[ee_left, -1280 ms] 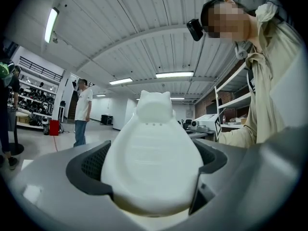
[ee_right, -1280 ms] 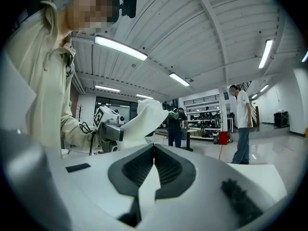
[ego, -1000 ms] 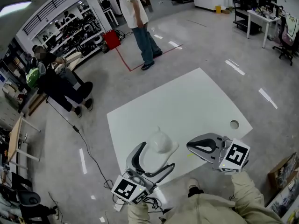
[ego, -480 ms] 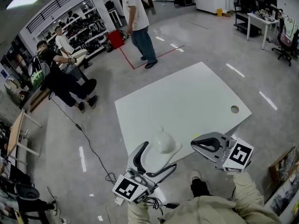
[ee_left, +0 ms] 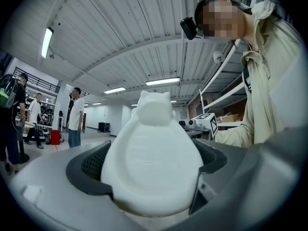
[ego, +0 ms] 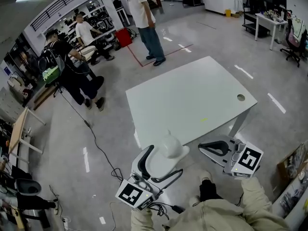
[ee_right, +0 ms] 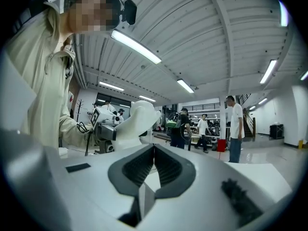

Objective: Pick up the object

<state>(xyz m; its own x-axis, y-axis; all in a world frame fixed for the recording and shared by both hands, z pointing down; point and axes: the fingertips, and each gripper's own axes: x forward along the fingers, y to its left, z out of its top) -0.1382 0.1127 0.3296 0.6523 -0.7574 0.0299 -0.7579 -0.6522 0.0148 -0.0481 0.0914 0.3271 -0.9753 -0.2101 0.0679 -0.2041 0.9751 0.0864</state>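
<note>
Left gripper fingers grasped the white figurine between them, apparently clear of the desk; right gripper was clenched, empty. Next: a steady hold.

My left gripper clamps the white figure just off the table edge. The right gripper is beside it, jaws seemingly together, empty.

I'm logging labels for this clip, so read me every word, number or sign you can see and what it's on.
No readable text anywhere.
The marker cubes on the left gripper and right gripper: square black-and-white patterns, no letters.
Print on the person's shirt: too little shows to read.
The white object: no marking shows.
</note>
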